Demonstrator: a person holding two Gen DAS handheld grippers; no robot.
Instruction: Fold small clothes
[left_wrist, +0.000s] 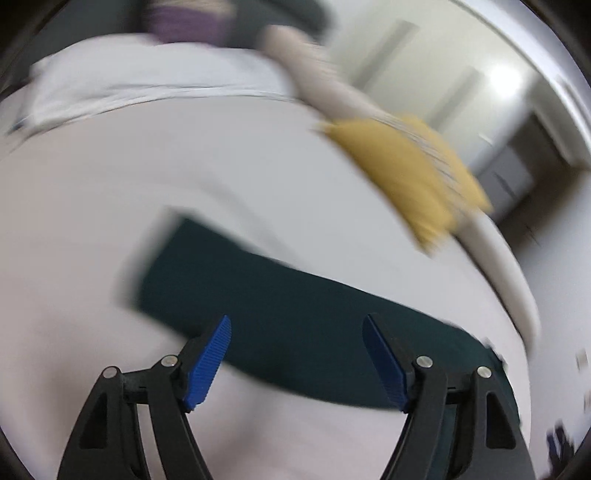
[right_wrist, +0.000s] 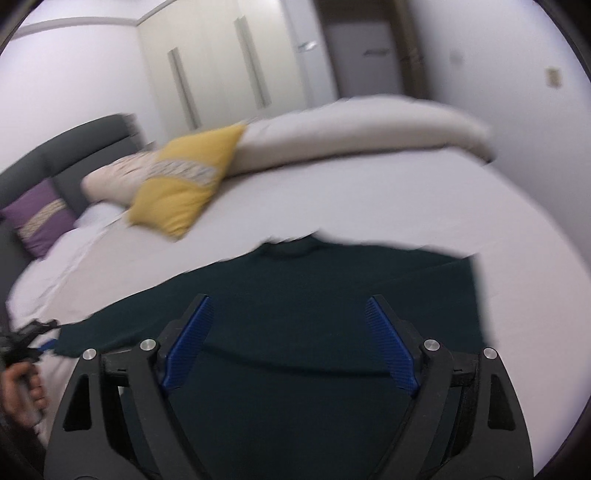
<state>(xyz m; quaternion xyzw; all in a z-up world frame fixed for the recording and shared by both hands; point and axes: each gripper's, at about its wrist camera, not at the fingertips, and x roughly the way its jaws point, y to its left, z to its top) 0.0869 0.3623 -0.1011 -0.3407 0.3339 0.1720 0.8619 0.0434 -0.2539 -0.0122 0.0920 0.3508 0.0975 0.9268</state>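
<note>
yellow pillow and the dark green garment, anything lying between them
Nothing: only bare white sheet separates the yellow pillow from the dark green garment, clearest in the right wrist view.

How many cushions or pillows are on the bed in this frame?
3: a yellow cushion mid-bed, a beige pillow just behind it, and a purple cushion against the dark headboard. The rolled duvet or the blur could hide more.
</note>
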